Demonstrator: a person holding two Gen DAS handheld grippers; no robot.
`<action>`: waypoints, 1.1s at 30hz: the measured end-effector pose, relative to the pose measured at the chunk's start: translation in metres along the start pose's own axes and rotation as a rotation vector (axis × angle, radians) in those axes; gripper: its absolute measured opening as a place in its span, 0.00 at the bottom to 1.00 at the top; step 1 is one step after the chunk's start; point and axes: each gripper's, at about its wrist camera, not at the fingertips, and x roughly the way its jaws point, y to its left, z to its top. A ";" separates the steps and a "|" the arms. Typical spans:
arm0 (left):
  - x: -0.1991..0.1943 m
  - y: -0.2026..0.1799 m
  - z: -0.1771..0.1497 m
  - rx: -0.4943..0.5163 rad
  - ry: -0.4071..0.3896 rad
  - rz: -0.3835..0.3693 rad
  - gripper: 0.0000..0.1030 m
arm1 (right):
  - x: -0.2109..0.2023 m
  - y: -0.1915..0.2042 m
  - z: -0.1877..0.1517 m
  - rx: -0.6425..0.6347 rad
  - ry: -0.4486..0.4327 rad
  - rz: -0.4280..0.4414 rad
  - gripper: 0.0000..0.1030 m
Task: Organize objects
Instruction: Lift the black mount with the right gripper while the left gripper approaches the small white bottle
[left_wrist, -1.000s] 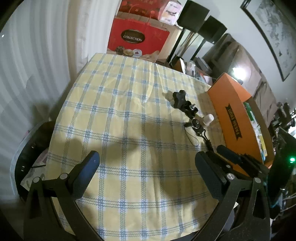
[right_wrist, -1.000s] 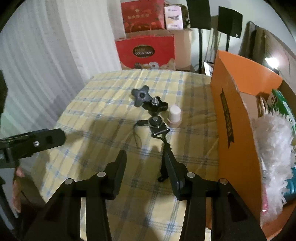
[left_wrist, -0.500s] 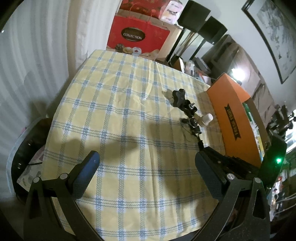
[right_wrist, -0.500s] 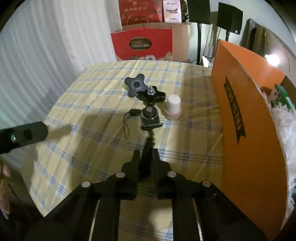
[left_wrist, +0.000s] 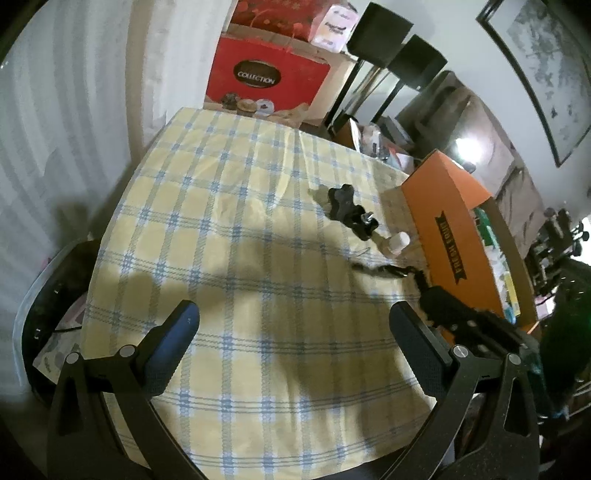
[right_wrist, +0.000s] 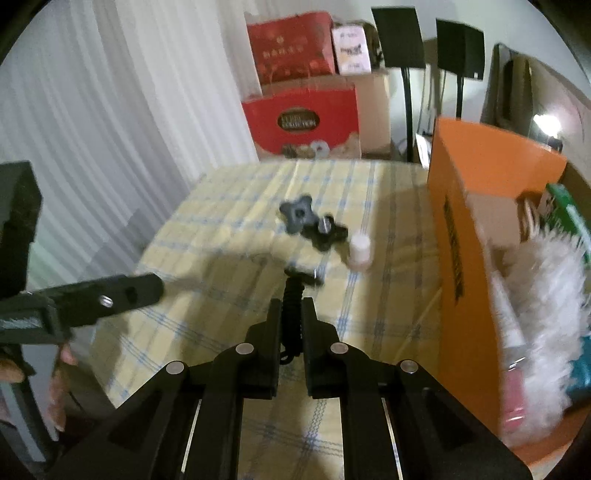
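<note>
1. Half a second ago the right tongs (right_wrist: 290, 317) had just closed on the black ribbed flexible mount arm (right_wrist: 293, 295) while it lay on the checked cloth. Now the arm is lifted, its clamp head (right_wrist: 301, 275) hanging in the air above the yellow-and-blue checked tabletop (left_wrist: 240, 258), and the right wrist view is blurred with motion.
2. That suggests the pick has succeeded and the carry has begun, probably toward the tall orange cardboard box (right_wrist: 476, 236) just beside it.
3. The left tongs (left_wrist: 291, 332) have not changed: spread wide, holding nothing, hovering over bare cloth.
4. Left behind on the cloth are two black star-shaped plastic knobs (right_wrist: 312, 223), one with a bright metal stud, and a small white cylindrical cap (right_wrist: 360, 251), smooth and matte.
5. The arm looks segmented and bendable, so its free end may droop or swing.
6. Fluffy white fibres (right_wrist: 550, 306) fill the box's open top.
</note>
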 end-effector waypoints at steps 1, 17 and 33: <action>-0.001 -0.002 0.000 0.002 -0.002 -0.002 1.00 | -0.007 0.001 0.003 -0.002 -0.017 0.003 0.08; 0.032 -0.056 0.025 0.046 0.017 -0.091 1.00 | -0.089 -0.019 0.033 0.012 -0.166 0.018 0.08; 0.097 -0.123 0.031 0.248 -0.018 0.005 0.73 | -0.141 -0.067 0.054 0.057 -0.236 0.010 0.08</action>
